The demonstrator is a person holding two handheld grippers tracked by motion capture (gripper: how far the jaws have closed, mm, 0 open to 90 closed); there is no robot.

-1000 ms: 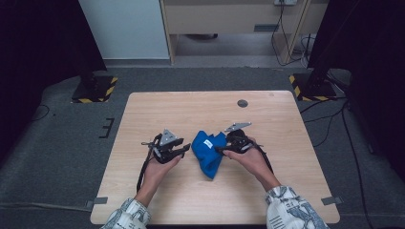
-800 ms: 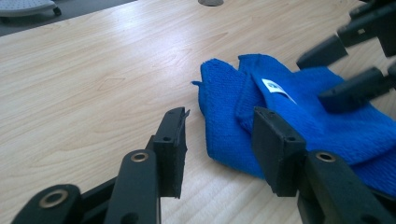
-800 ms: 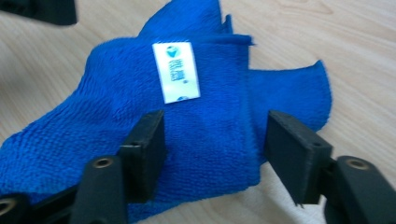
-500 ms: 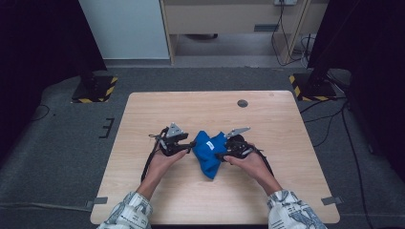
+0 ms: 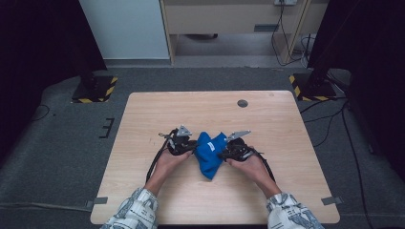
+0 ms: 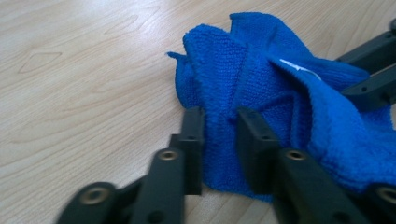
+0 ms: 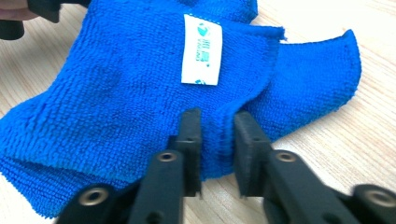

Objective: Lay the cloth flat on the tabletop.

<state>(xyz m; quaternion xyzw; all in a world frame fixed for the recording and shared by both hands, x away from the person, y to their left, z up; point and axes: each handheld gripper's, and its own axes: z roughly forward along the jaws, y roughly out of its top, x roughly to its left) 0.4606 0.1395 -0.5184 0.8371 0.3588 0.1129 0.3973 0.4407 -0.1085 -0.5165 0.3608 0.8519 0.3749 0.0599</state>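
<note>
High view, left to right: we hold the left gripper (image 5: 191, 145) at the left edge of the blue cloth (image 5: 210, 151), which lies crumpled near the middle of the wooden table (image 5: 143, 124), slightly toward our side. Its jaws have just been closing; in the left gripper view they pinch a fold of the cloth (image 6: 261, 93) between them. The right gripper (image 5: 223, 153) meets the cloth's right edge. Its jaws, too, have just been closing, and in the right gripper view they clamp a ridge of the cloth (image 7: 116, 93) just below its white label (image 7: 201, 49). A dark round grommet (image 5: 242, 103) sits well apart, toward the far edge.
</note>
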